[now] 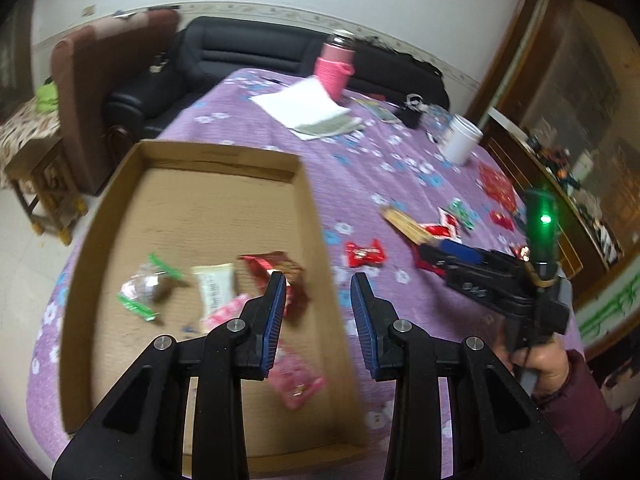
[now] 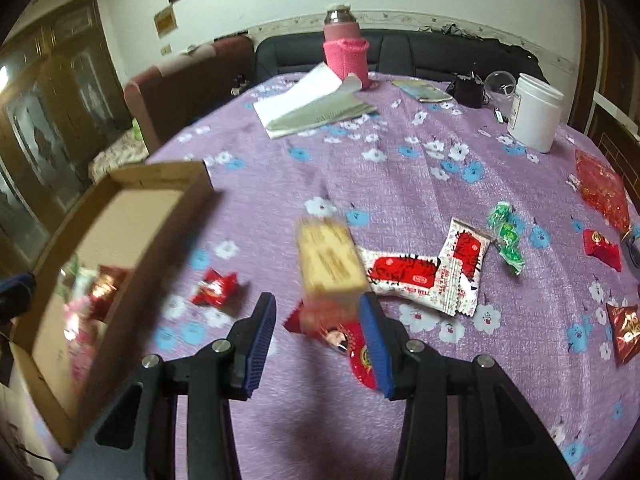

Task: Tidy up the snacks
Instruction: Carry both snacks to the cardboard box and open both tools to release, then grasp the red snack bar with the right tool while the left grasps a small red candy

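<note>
A shallow cardboard box (image 1: 224, 160) lies on the purple flowered tablecloth and holds several wrapped snacks, among them a white bar (image 1: 214, 286), a dark red packet (image 1: 280, 268) and a pink packet (image 1: 296, 384). My left gripper (image 1: 319, 300) is open and empty above the box's right wall. My right gripper (image 2: 316, 320) is open above a red packet (image 2: 356, 344), with a yellow cracker pack (image 2: 328, 258) just ahead of it. A red candy (image 2: 214, 288), white-and-red packets (image 2: 440, 272) and green candies (image 2: 506, 236) lie loose nearby. The right gripper also shows in the left wrist view (image 1: 472, 260).
A pink-sleeved flask (image 2: 346, 52), papers (image 2: 312, 104), a white jar (image 2: 534, 112), a phone and keys stand at the table's far side. A red bag (image 2: 604, 188) and more red packets (image 2: 624, 332) lie at the right. A dark sofa (image 1: 260, 52) and brown chair sit behind.
</note>
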A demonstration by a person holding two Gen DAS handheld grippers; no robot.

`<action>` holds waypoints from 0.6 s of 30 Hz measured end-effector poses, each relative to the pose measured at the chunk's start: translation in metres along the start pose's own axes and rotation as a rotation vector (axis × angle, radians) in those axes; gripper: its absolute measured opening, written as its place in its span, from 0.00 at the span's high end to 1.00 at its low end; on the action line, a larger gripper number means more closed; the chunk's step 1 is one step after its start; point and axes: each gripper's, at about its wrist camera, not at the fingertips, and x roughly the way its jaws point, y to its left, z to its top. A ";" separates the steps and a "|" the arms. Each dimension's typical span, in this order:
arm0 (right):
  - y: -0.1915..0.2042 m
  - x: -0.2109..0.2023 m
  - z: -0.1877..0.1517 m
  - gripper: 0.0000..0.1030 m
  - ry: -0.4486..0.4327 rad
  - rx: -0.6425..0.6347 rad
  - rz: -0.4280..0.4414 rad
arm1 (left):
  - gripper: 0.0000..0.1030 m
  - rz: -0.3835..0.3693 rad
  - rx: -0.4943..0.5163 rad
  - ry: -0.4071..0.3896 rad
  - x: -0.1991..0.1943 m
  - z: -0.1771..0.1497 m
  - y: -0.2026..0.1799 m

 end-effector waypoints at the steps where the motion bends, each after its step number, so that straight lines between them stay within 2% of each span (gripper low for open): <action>1: -0.002 0.003 -0.002 0.55 0.014 0.001 0.007 | 0.68 -0.004 0.008 0.005 0.003 0.000 -0.004; 2: -0.004 0.005 -0.003 0.59 0.030 0.007 0.014 | 0.68 -0.008 0.016 0.012 0.007 0.001 -0.009; 3: -0.007 0.007 -0.004 0.74 0.044 0.014 0.020 | 0.68 -0.015 0.026 0.020 0.011 0.003 -0.015; 4: -0.010 0.009 -0.007 0.78 0.062 0.019 0.026 | 0.68 -0.022 0.036 0.028 0.015 0.003 -0.020; 8: -0.024 0.003 -0.016 0.80 0.068 0.061 0.064 | 0.68 -0.033 0.071 0.071 0.037 0.008 -0.041; 12: -0.042 -0.009 -0.026 0.80 0.053 0.097 0.088 | 0.68 -0.012 0.113 0.118 0.071 0.018 -0.064; 14: -0.051 -0.013 -0.031 0.80 0.032 0.115 0.098 | 0.68 0.015 0.125 0.135 0.086 0.023 -0.069; 18: -0.065 -0.015 -0.035 0.79 0.014 0.185 0.164 | 0.68 0.124 0.149 0.185 0.125 0.031 -0.075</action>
